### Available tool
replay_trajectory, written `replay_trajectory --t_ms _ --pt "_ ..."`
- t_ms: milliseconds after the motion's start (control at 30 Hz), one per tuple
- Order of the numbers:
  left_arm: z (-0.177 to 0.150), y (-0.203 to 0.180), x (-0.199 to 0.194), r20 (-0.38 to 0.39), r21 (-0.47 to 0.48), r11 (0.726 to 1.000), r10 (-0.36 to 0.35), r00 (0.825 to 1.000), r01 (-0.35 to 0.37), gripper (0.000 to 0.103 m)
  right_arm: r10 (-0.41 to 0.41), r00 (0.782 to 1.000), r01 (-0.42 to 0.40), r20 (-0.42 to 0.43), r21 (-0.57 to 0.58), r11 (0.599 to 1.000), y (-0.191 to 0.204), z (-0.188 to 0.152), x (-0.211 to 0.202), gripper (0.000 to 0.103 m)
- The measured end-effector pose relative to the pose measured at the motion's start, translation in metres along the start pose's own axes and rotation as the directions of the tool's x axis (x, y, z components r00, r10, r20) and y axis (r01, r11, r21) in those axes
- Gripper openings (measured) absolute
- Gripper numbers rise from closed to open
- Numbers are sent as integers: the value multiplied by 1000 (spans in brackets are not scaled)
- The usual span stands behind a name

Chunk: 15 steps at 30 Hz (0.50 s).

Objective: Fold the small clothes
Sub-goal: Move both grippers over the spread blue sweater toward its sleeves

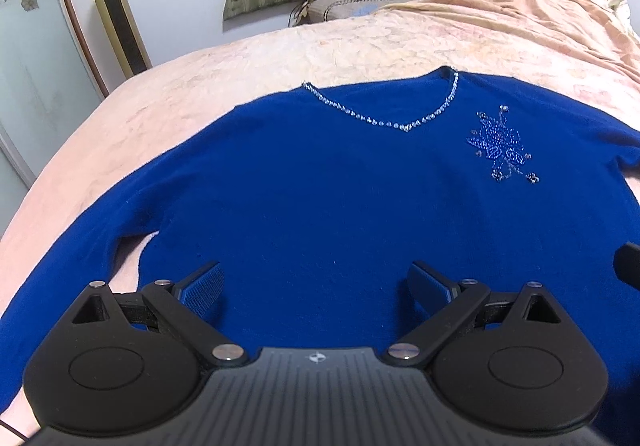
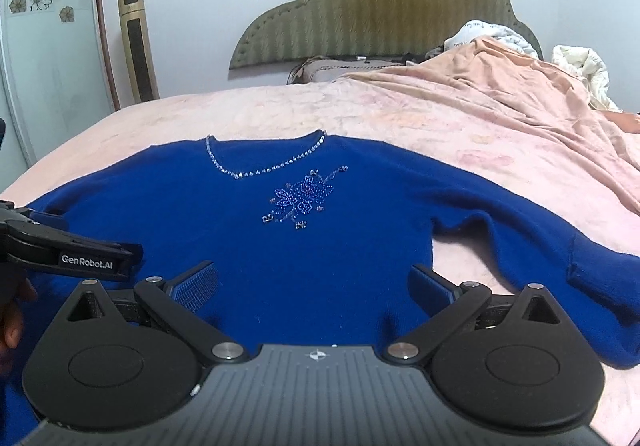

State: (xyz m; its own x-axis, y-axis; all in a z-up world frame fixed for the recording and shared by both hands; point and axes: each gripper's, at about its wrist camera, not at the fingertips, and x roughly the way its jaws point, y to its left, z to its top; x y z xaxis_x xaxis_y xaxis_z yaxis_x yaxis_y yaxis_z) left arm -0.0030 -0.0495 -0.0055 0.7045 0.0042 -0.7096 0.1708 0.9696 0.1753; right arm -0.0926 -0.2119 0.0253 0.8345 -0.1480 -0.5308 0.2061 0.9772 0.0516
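nearest the lens in each view is a tool: the left tool (image 1: 316, 286) and the right tool (image 2: 314, 284) both hover low over the bottom part of the garment with their fingers spread wide and nothing between them. then, from large to small: the bed (image 1: 280, 50) with its pink cover carries everything; the blue sweater (image 1: 320, 186) lies flat and face up on it, neckline away from the tools, both sleeves stretched out to the sides. the right sleeve (image 2: 560, 246) bends near its cuff. a rhinestone neckline (image 1: 384, 118) and a beaded flower motif (image 2: 302, 200) sit on the chest.

no fold looks begun yet. the risks i see: the knit is soft and thick, so a pinch may catch only the top layer, leaving the back layer behind and the fold skewed. the beads could snag on a finger pad if dragged across. uneven lifts by the two tools would twist the body.
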Motion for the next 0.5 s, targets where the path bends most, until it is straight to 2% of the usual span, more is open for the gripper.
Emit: replay_trajectory --t_ms 233,500 --pt "-1 -2 -3 11 6 1000 -7 1000 6 99 -29 1000 29 11 12 1000 -4 0 2 100" --pt "0 -10 -1 0 37 998 53 999 -53 99 -3 1000 2 19 10 1000 -3 -2 2 101"
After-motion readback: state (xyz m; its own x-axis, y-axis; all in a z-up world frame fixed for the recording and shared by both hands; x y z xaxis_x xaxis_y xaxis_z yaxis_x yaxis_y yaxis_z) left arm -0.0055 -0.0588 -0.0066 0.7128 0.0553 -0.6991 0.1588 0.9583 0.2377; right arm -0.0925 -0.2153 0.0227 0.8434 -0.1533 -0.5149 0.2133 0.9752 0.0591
